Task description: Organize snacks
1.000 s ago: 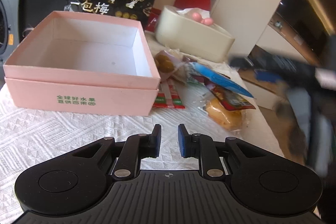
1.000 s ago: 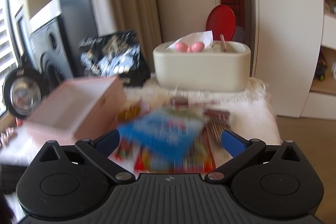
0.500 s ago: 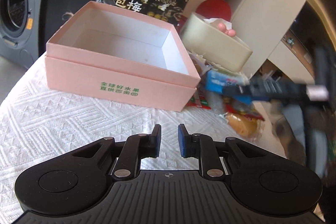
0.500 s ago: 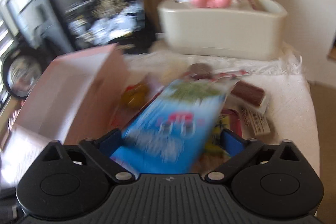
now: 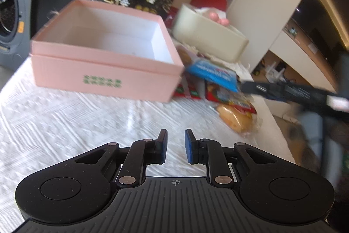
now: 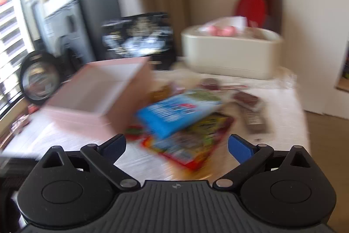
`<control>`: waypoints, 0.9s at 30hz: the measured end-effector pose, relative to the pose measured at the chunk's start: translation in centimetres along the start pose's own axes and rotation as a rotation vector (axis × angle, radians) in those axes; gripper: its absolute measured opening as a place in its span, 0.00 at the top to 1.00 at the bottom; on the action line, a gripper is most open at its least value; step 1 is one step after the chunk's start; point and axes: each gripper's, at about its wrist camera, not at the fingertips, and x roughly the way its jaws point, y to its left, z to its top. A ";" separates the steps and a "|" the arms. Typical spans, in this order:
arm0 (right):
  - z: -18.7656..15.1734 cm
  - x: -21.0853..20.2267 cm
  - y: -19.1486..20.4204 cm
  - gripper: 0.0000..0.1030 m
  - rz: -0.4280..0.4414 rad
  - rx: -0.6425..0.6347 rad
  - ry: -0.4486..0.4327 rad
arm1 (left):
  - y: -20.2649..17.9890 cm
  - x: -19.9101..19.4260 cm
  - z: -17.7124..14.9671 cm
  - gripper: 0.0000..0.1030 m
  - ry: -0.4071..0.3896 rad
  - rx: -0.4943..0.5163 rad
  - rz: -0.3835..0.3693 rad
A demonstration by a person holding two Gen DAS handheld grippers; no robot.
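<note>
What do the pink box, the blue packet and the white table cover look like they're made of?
Pink box: likely matte cardboard, with straight thin walls, a plain white inside and printed green lettering. Blue packet: probably thin plastic film or foil, flat with bright print; blur hides any gloss. Table cover: seemingly woven or quilted fabric, judging by its raised zigzag texture.

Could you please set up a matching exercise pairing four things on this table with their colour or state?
Things:
1. box
2. top snack packet
3. left gripper
4. right gripper

States:
A. jaws spread wide, nothing clamped
B. blue, lying on a red packet
C. pink, open, nothing inside
D. jaws nearly together, holding nothing

Pairs: 1-C, 2-B, 3-D, 4-A
</note>
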 end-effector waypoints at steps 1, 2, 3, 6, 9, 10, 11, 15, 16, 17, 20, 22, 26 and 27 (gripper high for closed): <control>0.4 1.5 -0.6 0.02 -0.013 0.023 0.020 | -0.2 0.2 -0.1 0.81 0.008 0.002 -0.007; 0.6 3.1 -1.1 0.02 -0.030 0.038 0.031 | -0.4 0.2 -0.2 0.81 0.013 0.006 -0.012; 0.8 4.5 -1.7 0.02 -0.039 0.046 0.032 | -0.5 0.2 -0.3 0.81 0.016 0.011 -0.012; 1.7 7.7 -3.6 0.00 0.072 0.119 0.067 | 0.0 -0.1 -0.4 0.81 0.010 0.010 0.009; 1.7 8.4 -3.9 0.07 0.241 0.141 0.096 | 1.1 -0.2 -0.3 0.81 -0.005 -0.018 0.012; 1.4 7.9 -3.2 0.08 0.263 0.093 0.095 | 1.4 -0.2 -0.2 0.81 -0.010 -0.029 0.009; 1.0 7.3 -2.4 0.13 0.283 0.035 0.099 | 1.6 0.0 -0.1 0.81 -0.012 -0.041 0.001; -1.4 4.8 0.3 0.18 0.407 -0.080 0.155 | 1.6 0.2 0.4 0.81 -0.019 -0.058 -0.051; -2.1 4.1 0.8 0.18 0.442 -0.086 0.174 | 1.4 0.2 0.4 0.81 -0.018 -0.055 -0.063; -2.9 3.4 1.3 0.18 0.473 -0.090 0.192 | 1.2 0.2 0.5 0.81 -0.017 -0.050 -0.072; -4.9 1.0 2.8 0.18 0.521 -0.123 0.208 | 0.5 0.2 0.4 0.81 -0.012 -0.031 -0.080; -5.9 -1.0 3.4 0.17 0.508 -0.148 0.180 | 0.1 0.0 0.2 0.81 -0.010 -0.014 -0.081; -6.9 -5.0 2.2 0.06 0.340 -0.136 0.044 | -0.9 -0.8 -0.5 0.81 0.025 0.033 -0.079; -7.3 -5.8 1.9 0.06 0.298 -0.137 0.027 | -1.3 -1.1 -0.8 0.81 0.051 0.046 -0.082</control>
